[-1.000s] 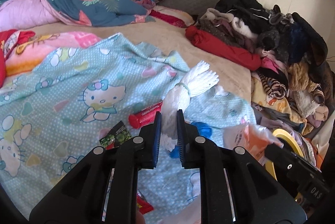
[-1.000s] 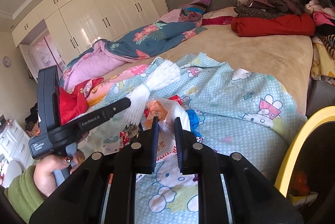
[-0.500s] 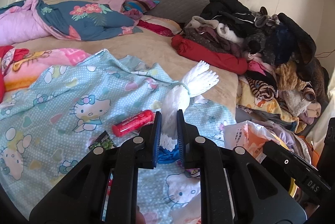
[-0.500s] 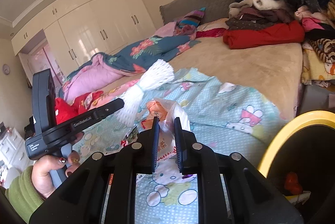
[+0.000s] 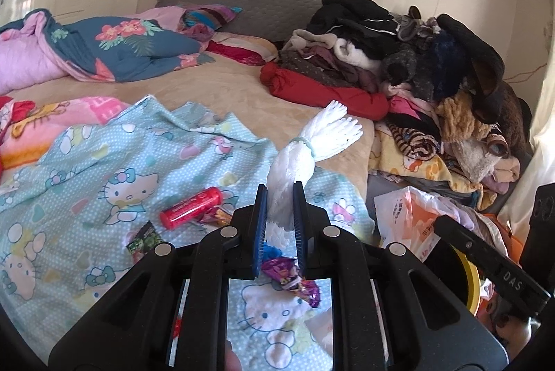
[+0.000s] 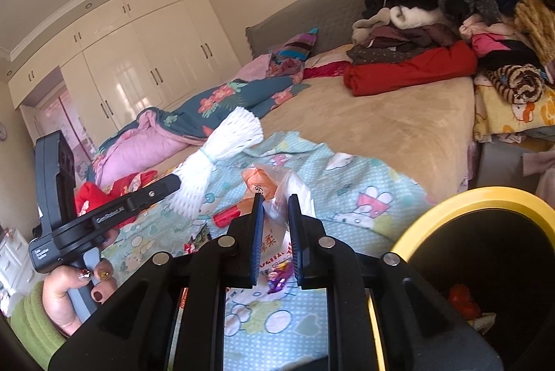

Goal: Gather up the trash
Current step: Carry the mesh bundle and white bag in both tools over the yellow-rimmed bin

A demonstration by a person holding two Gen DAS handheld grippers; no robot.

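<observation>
Left wrist view: the left gripper (image 5: 280,197) was clamped on a white foam net (image 5: 314,142) above the bedsheet (image 5: 86,163).

Right wrist view: the right gripper (image 6: 274,211) pinched a plastic bag (image 6: 277,187) beside the yellow-rimmed bin (image 6: 468,197). Recommended: carry each over the rim before releasing.

Home bedroom, lived-in & untidy. Large bed (image 5: 222,90) w/ beige cover and grey padded headboard (image 5: 263,3). Light blue cartoon-cat sheet (image 5: 104,170) spread over the near side; pink & floral duvet (image 5: 104,48) bunched at the far side. Big pile of clothes (image 5: 416,59) heaped along the bed's right edge. Cream built-in wardrobe (image 6: 138,69), floor to ceiling, w/ dark handles. Yellow-rimmed bin (image 6: 485,197) beside the bed.
</observation>
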